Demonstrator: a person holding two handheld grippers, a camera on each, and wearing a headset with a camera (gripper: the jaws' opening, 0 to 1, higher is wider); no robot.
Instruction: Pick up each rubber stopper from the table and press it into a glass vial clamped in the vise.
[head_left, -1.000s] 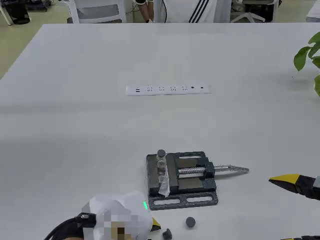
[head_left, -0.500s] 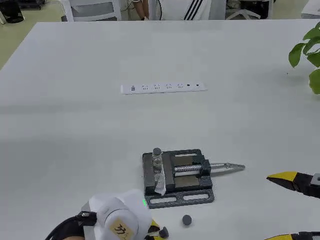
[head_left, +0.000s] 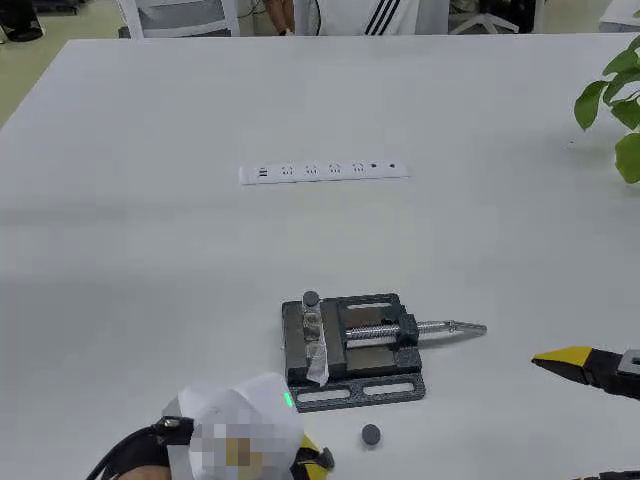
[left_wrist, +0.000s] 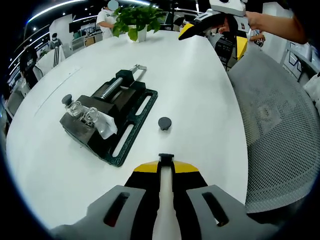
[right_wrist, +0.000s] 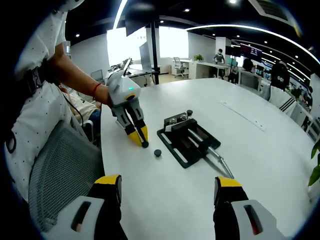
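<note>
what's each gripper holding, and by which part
Left gripper pinches a rubber stopper at its jaw tips; which part of it cannot be told. Right gripper open, empty.

the table (head_left: 150, 250) lay bare and wide between the vise (head_left: 365, 350) and the power strip (head_left: 323, 171), and also to the left of the vise, so a gripper could pass there freely. the vials (head_left: 313, 330) stood in a row at the vise's left end with open air above them; the far one was capped. a loose stopper (head_left: 371, 434) lay between the vise's base and the left gripper (left_wrist: 166, 161), whose jaws were clamped round a held stopper (left_wrist: 166, 157). the screw handle (head_left: 450, 328) jutted out toward the right gripper (right_wrist: 168, 182), jaws wide apart, well off. the plant (head_left: 610, 100) stood at the far right edge.
</note>
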